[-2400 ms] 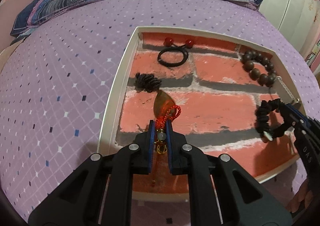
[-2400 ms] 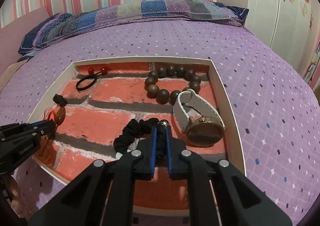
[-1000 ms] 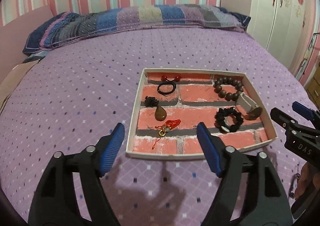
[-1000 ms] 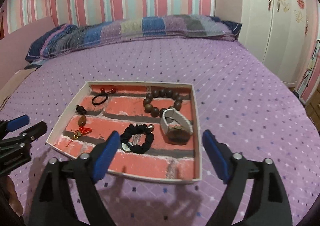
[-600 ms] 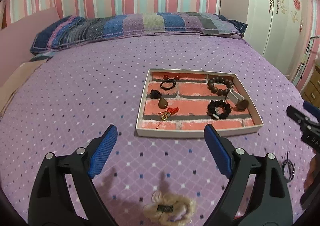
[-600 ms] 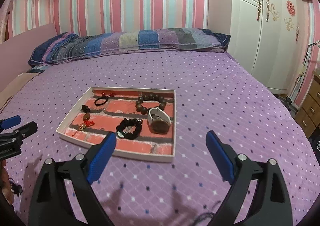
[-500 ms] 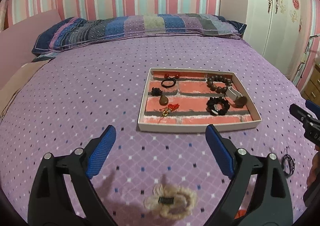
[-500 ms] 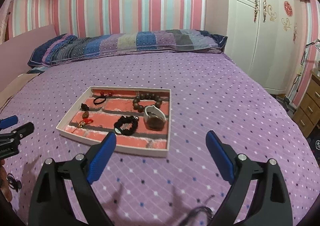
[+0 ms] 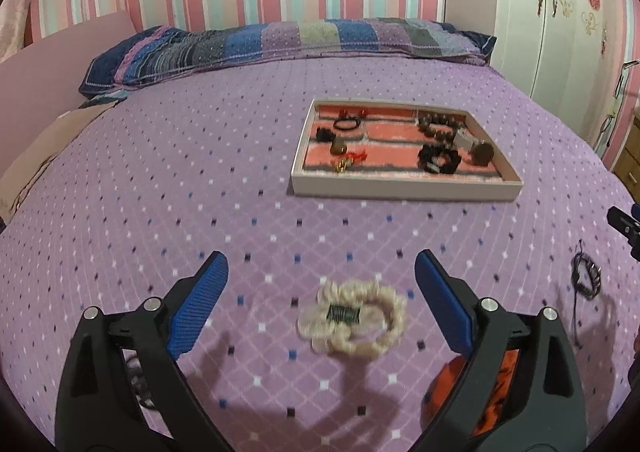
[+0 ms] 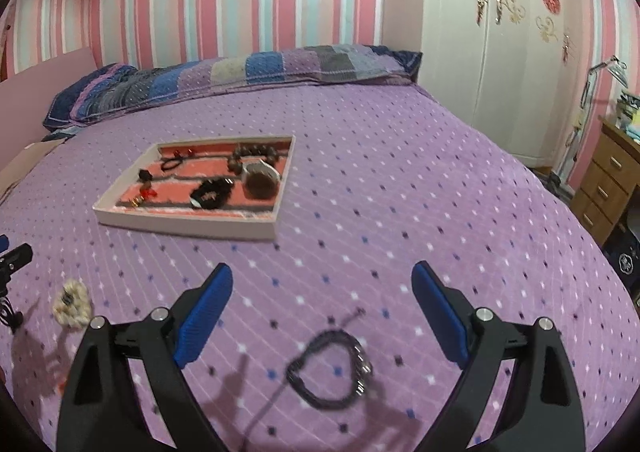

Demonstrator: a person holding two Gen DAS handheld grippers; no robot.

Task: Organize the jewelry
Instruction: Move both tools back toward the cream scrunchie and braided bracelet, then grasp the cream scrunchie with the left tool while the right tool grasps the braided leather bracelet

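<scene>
jewelry tray (image 9: 404, 191): white-walled box with a brick-print floor, on the purple bed (image 9: 160, 171); seen from farther off than a second ago, when it filled the middle of both views; it now lies well beyond both claws
tray contents: black hair tie with red beads (image 9: 347, 123) at the far left; amber pendant with red cord (image 9: 339, 147) below it; brown bead bracelet (image 9: 436, 127) at the far right; black scrunchie (image 9: 438, 159) and white-strapped watch (image 9: 478, 149) at the near right; all lie as they did a second ago
left claw (image 9: 322, 306): jaws wide, wider than a second ago; nothing gripped; 2.4 s ago it was pinched on the pendant's red cord inside the tray
cream scrunchie (image 9: 354, 316): flat on the bed between the left claw's blue pads, touching neither; dark label at its middle, writing too blurred to read; not in view a second ago
right claw (image 10: 322, 316): jaws wide, nothing gripped; 2.4 s ago it was shut on the black scrunchie in the tray
black cord bracelet (image 10: 330, 372): on the bed between the right claw's fingers, apart from both; newly in view
orange item (image 9: 492, 384): partly hidden behind the left claw's right finger; cannot tell what it is
writing: none readable now; the letters seen earlier on the other claw's side are out of view
room: striped pink wall (image 10: 240, 3); white wardrobe (image 10: 500, 31); patchwork pillow (image 9: 280, 39)
</scene>
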